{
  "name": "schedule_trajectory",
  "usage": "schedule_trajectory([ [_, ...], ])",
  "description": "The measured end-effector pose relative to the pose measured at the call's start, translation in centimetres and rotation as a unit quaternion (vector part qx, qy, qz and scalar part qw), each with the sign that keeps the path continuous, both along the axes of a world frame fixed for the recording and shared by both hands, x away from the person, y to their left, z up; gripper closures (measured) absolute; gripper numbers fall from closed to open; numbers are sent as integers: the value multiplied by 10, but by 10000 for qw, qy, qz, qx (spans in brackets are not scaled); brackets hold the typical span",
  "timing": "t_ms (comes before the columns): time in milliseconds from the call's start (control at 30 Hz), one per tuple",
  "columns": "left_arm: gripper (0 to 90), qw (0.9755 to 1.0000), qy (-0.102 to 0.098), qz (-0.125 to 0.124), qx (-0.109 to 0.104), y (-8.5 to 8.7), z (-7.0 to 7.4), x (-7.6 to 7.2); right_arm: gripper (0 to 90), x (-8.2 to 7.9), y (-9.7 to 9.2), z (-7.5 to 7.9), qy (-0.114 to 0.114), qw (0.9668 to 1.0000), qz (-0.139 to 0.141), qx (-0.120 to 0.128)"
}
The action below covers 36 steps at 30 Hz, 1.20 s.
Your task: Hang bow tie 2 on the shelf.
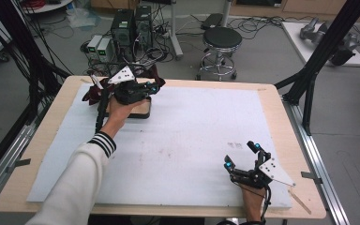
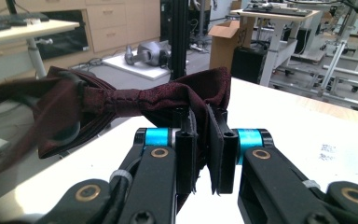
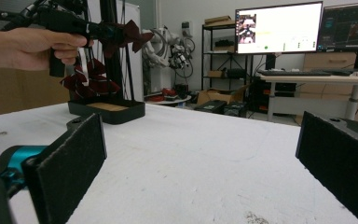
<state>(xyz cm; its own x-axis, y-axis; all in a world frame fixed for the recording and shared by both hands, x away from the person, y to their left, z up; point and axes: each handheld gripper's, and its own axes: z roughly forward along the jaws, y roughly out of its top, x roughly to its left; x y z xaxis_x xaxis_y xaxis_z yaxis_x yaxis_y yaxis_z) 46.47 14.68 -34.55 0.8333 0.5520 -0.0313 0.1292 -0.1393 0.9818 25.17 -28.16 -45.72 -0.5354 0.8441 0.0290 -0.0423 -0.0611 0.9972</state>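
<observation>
Your left hand-held gripper (image 1: 153,87) is raised at the far left part of the worktop (image 1: 272,96), above a shallow dark tray (image 1: 143,112) with a light wooden floor. Its jaws are closed on a dark red bow tie (image 2: 121,100). In the left gripper view the two black pads (image 2: 186,154) pinch one wing of the tie, close to the stitched knot in the middle, and the other wing hangs freely to the left side. In the high view a part of the red cloth (image 1: 92,92) shows left of the gripper and another part right of it. If the lower end of the cloth touches the tray or only hangs over it, this I cannot tell, because your hand (image 1: 119,110) covers that place.

In the right gripper view you see the same gripper (image 3: 105,31) far away, held in the hand (image 3: 25,46), with the tie (image 3: 130,33) at its tip and more red fabric (image 3: 86,79) hanging just above the tray (image 3: 107,111).

Your right hand-held gripper (image 1: 241,159) rests low at the near right part of the worktop, on the white sheet (image 1: 192,131) that covers it. Its jaws stand wide apart and nothing is between them; in its own view the two pads (image 3: 67,158) are at the opposite edges of the picture.

Behind the worktop a round stool (image 1: 221,40) stands on the floor.
</observation>
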Motion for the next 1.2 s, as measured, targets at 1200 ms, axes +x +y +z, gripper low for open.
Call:
schedule_trajectory([
  [1200,824,9992,-134,-69,-378,8,8,4,8,0,0,0,2,10000,-7,-20],
])
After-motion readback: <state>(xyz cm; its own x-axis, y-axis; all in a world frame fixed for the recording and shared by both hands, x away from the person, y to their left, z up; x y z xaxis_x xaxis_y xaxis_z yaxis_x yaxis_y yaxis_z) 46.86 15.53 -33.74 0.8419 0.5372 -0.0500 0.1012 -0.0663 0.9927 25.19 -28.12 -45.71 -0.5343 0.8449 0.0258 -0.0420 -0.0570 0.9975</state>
